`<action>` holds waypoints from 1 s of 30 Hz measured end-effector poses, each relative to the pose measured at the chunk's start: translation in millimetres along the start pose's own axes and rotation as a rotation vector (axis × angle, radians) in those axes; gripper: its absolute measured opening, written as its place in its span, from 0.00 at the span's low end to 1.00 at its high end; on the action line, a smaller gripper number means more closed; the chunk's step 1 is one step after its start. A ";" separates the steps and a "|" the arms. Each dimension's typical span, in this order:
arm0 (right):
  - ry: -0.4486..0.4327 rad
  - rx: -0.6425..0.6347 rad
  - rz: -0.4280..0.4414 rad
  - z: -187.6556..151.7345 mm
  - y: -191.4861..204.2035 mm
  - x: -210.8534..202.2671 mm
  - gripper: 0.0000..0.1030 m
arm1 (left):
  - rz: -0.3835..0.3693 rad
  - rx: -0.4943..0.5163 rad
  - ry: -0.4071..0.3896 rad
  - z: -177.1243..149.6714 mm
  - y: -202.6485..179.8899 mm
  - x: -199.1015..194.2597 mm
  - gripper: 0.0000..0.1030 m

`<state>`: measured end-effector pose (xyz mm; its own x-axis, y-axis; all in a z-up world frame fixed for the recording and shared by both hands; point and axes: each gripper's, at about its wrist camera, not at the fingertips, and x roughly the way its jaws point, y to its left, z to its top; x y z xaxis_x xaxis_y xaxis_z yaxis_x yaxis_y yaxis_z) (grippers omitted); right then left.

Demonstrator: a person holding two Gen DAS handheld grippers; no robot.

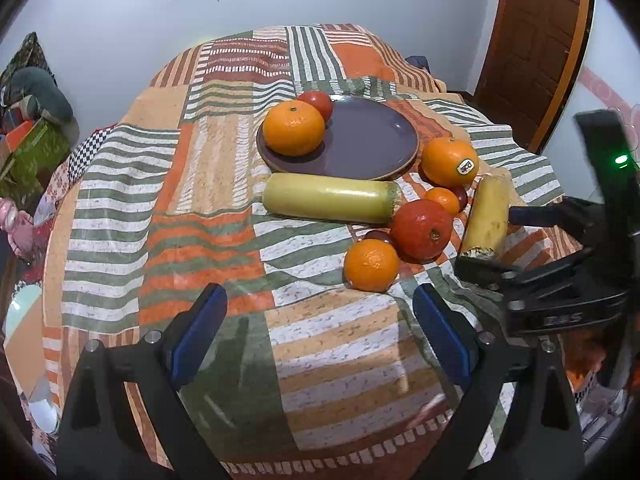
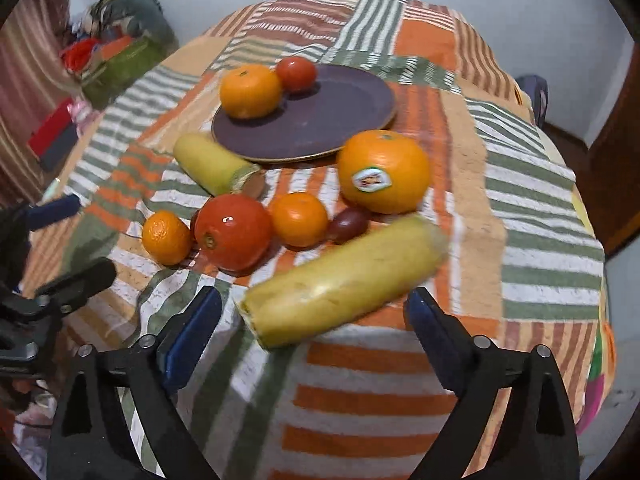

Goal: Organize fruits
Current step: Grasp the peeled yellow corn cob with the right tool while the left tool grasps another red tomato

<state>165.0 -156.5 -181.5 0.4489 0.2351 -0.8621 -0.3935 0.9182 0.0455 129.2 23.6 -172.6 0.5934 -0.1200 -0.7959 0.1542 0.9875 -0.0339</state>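
Note:
A purple plate (image 1: 360,140) (image 2: 320,120) holds an orange (image 1: 294,129) (image 2: 250,90) and a red tomato (image 1: 318,104) (image 2: 296,73). On the cloth lie a stickered orange (image 1: 449,161) (image 2: 384,170), a yellow-green cylinder (image 1: 330,198) (image 2: 210,164), a big red fruit (image 1: 421,229) (image 2: 233,231), two small oranges (image 1: 371,265) (image 2: 298,219), and a yellow cylinder (image 1: 486,216) (image 2: 344,280). My left gripper (image 1: 320,332) is open and empty, short of the fruits. My right gripper (image 2: 312,332) is open, its fingers either side of the yellow cylinder's near end.
A striped patchwork cloth (image 1: 208,216) covers the round table. Small dark fruits (image 2: 348,222) lie among the oranges. A wooden door (image 1: 536,40) stands at the back right. Cluttered bags (image 2: 120,40) sit beyond the table's left edge.

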 end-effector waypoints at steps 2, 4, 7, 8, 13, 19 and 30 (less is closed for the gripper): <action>0.010 0.017 -0.022 0.6 -0.6 9.5 0.95 | -0.006 0.002 0.007 1.2 -0.4 1.4 0.92; -0.009 0.029 -0.032 -1.0 -7.3 9.3 0.94 | -0.018 0.013 0.014 4.7 -4.0 2.5 0.92; -0.038 0.010 -0.043 -6.7 -12.7 0.0 0.90 | -0.051 0.027 0.018 11.4 -13.5 4.3 0.92; -0.045 -0.003 -0.056 -9.1 -15.1 -4.3 0.86 | -0.060 0.033 0.018 14.1 -17.9 5.5 0.92; -0.059 -0.008 -0.055 -18.7 -41.7 -21.1 0.83 | -0.114 0.068 0.030 29.5 -42.5 19.9 0.80; -0.041 -0.008 -0.080 -28.5 -65.6 -27.0 0.75 | -0.083 0.110 0.047 40.8 -61.3 42.9 0.69; -0.082 0.086 -0.022 -10.3 -82.6 -28.0 0.73 | -0.100 0.136 0.063 42.3 -67.1 58.0 0.67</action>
<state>176.6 -242.2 -166.3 0.5223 0.2365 -0.8193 -0.3144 0.9465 0.0728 186.6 -54.0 -190.9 0.5194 -0.2065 -0.8292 0.3182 0.9473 -0.0365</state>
